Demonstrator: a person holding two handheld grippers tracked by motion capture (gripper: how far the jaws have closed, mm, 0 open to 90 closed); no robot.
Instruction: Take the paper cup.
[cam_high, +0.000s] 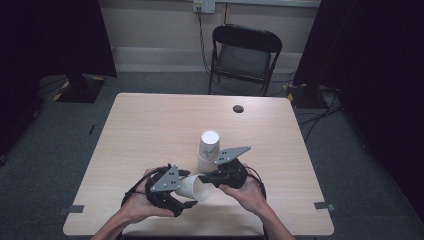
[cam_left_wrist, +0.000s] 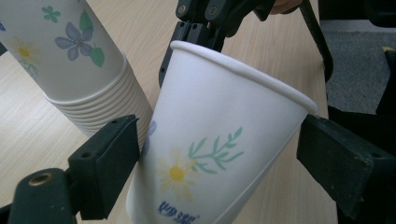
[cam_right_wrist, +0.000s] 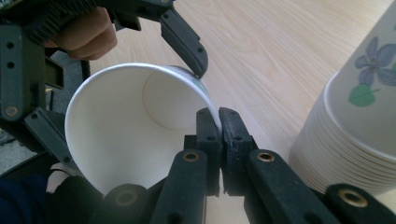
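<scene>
Both grippers hold one loose paper cup (cam_high: 194, 187) on its side, low centre of the high view, just below the cup stack (cam_high: 208, 150).

Right gripper (cam_high: 209, 178): jaws pinched together on the cup's rim wall, one jaw inside the mouth, one outside, seen bottom centre of the right gripper view. Left gripper (cam_high: 189, 187): jaws straddle the cup's body, left jaw touching the side, right jaw close at the rim; contact there unclear. Stack stands upside down on the table (cam_high: 150, 130), upper left in the left gripper view, right edge in the right gripper view. Chair (cam_high: 244, 55) beyond the table, top centre.
</scene>
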